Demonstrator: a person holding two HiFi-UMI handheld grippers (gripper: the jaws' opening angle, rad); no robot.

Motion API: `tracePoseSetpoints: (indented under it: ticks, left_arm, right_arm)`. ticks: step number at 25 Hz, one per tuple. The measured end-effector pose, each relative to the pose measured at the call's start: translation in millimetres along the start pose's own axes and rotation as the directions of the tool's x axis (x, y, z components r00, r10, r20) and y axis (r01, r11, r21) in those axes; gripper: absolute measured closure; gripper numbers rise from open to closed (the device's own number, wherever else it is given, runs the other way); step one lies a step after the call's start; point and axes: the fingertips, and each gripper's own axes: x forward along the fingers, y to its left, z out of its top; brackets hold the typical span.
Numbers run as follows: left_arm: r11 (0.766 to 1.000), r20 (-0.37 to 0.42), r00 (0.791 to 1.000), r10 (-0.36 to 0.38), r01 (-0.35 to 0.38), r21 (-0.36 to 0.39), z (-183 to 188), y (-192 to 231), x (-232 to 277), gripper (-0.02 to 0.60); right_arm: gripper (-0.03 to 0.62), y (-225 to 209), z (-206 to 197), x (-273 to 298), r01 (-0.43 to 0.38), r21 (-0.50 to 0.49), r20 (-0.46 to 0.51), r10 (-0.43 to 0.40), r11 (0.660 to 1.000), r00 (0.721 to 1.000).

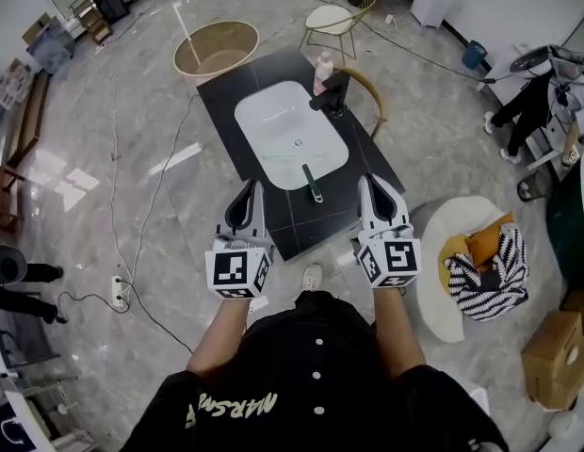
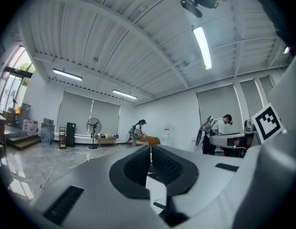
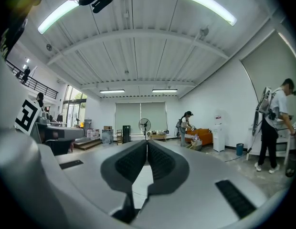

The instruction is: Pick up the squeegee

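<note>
The squeegee, with a dark green handle, lies on the black counter at the near rim of the white sink basin. My left gripper hangs over the counter's near left edge, left of the squeegee and apart from it. Its jaws are shut with nothing between them, as the left gripper view also shows. My right gripper is level with it on the squeegee's right, likewise shut and empty. Both gripper views look out across the room; the squeegee is not in them.
A black faucet and a soap bottle stand at the counter's far right. A round beige tub and a wire chair are beyond. A white round seat with striped cloth is on the right. People work in the room.
</note>
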Motion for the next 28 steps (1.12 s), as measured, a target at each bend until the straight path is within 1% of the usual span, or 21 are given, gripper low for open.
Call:
tracePoseSetpoints:
  ticks: [6,10,15,18,22,25,28]
  left_arm:
    - [0.999,0.006,0.999,0.031,-0.031,-0.01,-2,4,42,0.563]
    - [0.999,-0.005,0.999,0.045,-0.045,-0.013,-5,8,56,0.563]
    - [0.998,-0.018,0.998,0.059,-0.059,-0.026,-10,25,71,0.563]
    - [0.999,-0.01,0.999,0.048,-0.049,-0.021,-8,33,82,0.563]
    - [0.999,-0.019,0.999,0.027,-0.027,-0.021,-7,39,97,0.563]
    - [1.0,-0.026,1.0,0.011,-0.012,-0.023,-10,44,107,0.563]
    - [0.999,-0.033,0.999,-0.01,0.009,-0.036,-17,47,113,0.563]
  right_arm:
    - [0.595,-22,-4,42,-0.043,-0.005,-0.017,0.043,0.999,0.999]
    - [0.595,-30,-8,64,-0.059,0.001,-0.033,0.059,0.998,0.998]
    - [0.596,-31,-12,88,-0.073,0.007,-0.046,0.074,0.997,0.996]
    - [0.596,-30,-14,103,-0.07,0.006,-0.05,0.07,0.998,0.996]
    - [0.596,-29,-19,117,-0.057,0.009,-0.071,0.058,0.998,0.996]
    - [0.595,-26,-33,132,-0.058,0.02,-0.11,0.06,0.998,0.992]
    - [0.595,-21,-54,147,-0.068,0.036,-0.167,0.073,0.997,0.983]
